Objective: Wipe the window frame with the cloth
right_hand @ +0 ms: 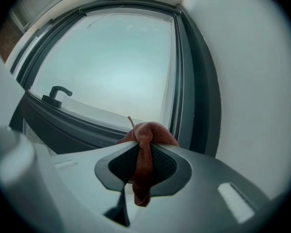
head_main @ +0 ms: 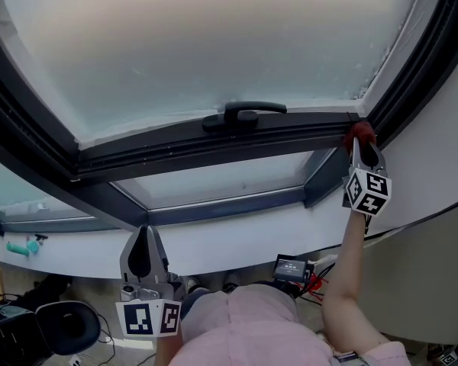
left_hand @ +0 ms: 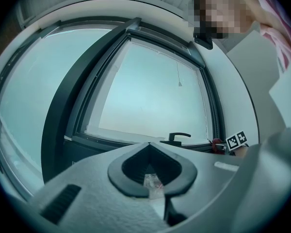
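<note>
Head view, upper right: the right tool (head_main: 364, 149) pinches a red cloth (head_main: 360, 133) at the window frame (head_main: 214, 149) corner. Lower left, the left tool (head_main: 143, 235) is closed.

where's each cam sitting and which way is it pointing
Head view: on the person's head, facing the window frame; shows the left gripper, the right gripper holding the cloth, the right forearm.
Left gripper view: rides the left gripper, looks along its shut jaws at the window frame; a pink sleeve shows top right.
Right gripper view: rides the right gripper at the frame's right corner, jaws shut on the cloth.
Shared: all three see the window handle.
</note>
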